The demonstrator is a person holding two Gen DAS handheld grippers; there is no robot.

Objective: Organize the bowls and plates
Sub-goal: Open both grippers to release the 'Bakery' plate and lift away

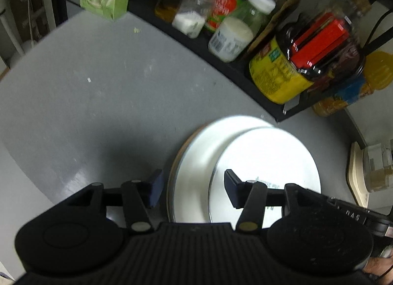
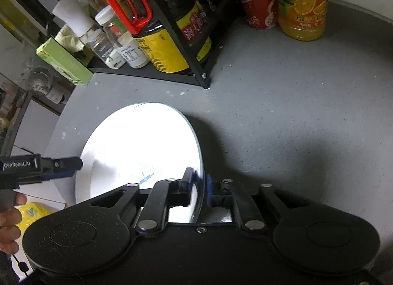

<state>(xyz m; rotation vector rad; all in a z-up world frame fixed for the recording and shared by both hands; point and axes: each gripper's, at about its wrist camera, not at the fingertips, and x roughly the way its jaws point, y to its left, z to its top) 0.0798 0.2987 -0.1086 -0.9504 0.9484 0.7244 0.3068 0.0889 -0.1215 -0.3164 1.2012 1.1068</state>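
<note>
Right wrist: glaring white plate (image 2: 137, 142), perhaps tilted, between right gripper (image 2: 200, 184) fingers.

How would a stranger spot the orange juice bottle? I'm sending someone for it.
Start at the black rack on the grey table. Right of its corner stand a red can and the juice bottle. It's the taller one, with orange slices on a blue label.

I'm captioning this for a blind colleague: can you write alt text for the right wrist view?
The right gripper pinches the rim of a white plate above a grey table. The left gripper reaches in from the left; a black rack of bottles stands behind.
</note>
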